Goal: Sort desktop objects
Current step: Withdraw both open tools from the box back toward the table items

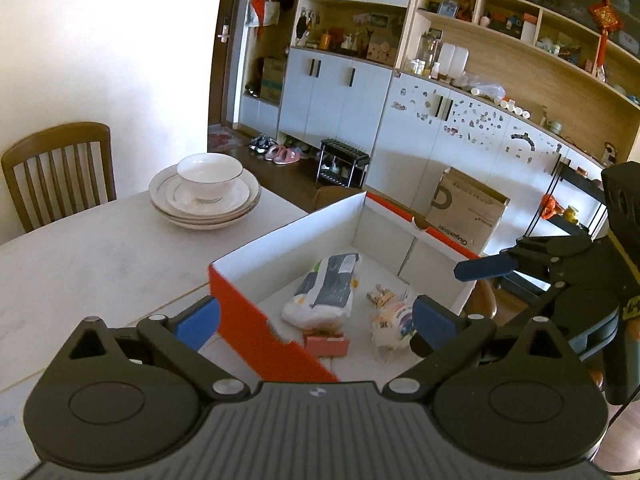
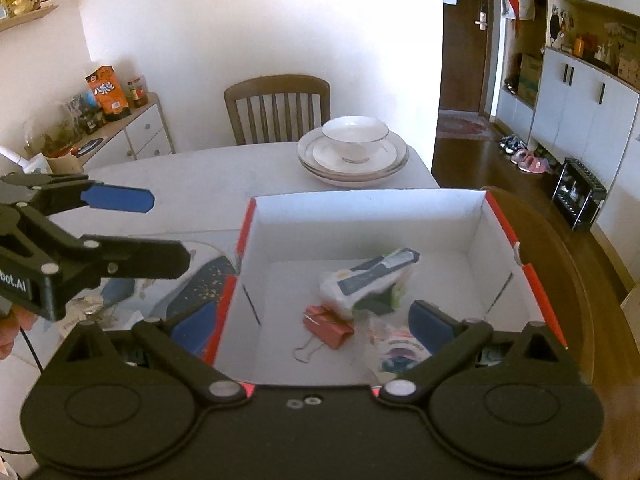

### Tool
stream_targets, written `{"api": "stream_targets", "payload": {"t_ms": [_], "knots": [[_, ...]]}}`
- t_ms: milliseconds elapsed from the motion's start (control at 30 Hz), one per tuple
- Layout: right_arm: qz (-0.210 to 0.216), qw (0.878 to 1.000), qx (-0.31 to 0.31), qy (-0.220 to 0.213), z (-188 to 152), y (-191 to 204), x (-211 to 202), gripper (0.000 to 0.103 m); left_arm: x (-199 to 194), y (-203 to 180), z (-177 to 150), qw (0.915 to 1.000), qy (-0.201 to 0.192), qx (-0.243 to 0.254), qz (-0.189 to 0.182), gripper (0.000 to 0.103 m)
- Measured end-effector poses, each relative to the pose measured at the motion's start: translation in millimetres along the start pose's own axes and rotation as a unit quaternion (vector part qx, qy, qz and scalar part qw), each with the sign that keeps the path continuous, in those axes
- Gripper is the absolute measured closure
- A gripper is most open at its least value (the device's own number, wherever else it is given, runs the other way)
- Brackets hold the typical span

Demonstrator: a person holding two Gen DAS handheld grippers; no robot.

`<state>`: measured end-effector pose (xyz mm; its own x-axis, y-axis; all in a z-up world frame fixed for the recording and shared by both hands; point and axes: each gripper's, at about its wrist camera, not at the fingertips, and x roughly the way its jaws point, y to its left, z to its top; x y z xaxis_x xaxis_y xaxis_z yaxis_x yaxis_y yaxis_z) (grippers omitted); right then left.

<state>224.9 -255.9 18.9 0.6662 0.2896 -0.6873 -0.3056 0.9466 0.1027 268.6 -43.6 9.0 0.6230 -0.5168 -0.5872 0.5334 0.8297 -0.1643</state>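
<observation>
A box [image 1: 240, 304], red outside and white inside, stands open on the pale table [image 1: 100, 264]. In it lie a white and blue tissue pack [image 1: 324, 292], a pink binder clip [image 1: 326, 344] and a small printed packet [image 1: 394, 322]. My left gripper [image 1: 316, 320] is open wide above the box's near left corner, with nothing held. One blue finger [image 1: 484, 267] of the right gripper shows at the right. In the right wrist view the right gripper [image 2: 315, 326] is open over the box [image 2: 496, 216], above the clip [image 2: 326, 326], tissue pack [image 2: 360, 280] and packet [image 2: 396, 350]. The left gripper [image 2: 168, 230] hovers left of the box.
Stacked plates with a bowl on top [image 1: 206, 196] sit at the table's far side, and a wooden chair [image 1: 60, 168] stands behind. Left of the box lie a dark speckled item [image 2: 204, 280] and crumpled wrappers [image 2: 92, 304]. The table edge drops to the floor past the box.
</observation>
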Motion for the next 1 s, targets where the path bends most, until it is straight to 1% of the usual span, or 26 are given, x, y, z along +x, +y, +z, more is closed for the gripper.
{"api": "stream_targets", "payload": {"t_ms": [233, 400, 567, 767, 900, 1000], "knots": [[0.001, 1.000, -0.003, -0.015, -3.9, 31.3, -9.3, 0.000, -32.5, 24.1, -18.8, 1.0000, -0.004, -0.005, 0.001, 0.000], [0.011, 1.000, -0.016, -0.019, -10.5, 63.5, -13.5, 0.000, -58.4, 46.1, -37.1, 0.9998, -0.009, -0.002, 0.020, 0.000], [0.022, 0.999, -0.030, -0.021, -20.8, 100.4, -13.8, 0.000, -79.2, 77.3, -59.3, 0.9989, -0.004, -0.021, 0.040, 0.000], [0.031, 0.998, -0.045, -0.011, -41.1, 140.0, -7.6, 0.000, -92.8, 108.3, -87.6, 0.9961, 0.015, -0.039, 0.078, 0.000], [0.035, 0.998, -0.044, 0.005, -56.9, 158.0, 0.0, 0.000, -96.4, 126.4, -106.3, 0.9931, 0.031, -0.050, 0.101, 0.000], [0.028, 0.999, -0.044, 0.013, -66.0, 167.0, 5.6, 0.000, -94.2, 136.4, -119.7, 0.9911, 0.047, -0.056, 0.111, 0.000]]}}
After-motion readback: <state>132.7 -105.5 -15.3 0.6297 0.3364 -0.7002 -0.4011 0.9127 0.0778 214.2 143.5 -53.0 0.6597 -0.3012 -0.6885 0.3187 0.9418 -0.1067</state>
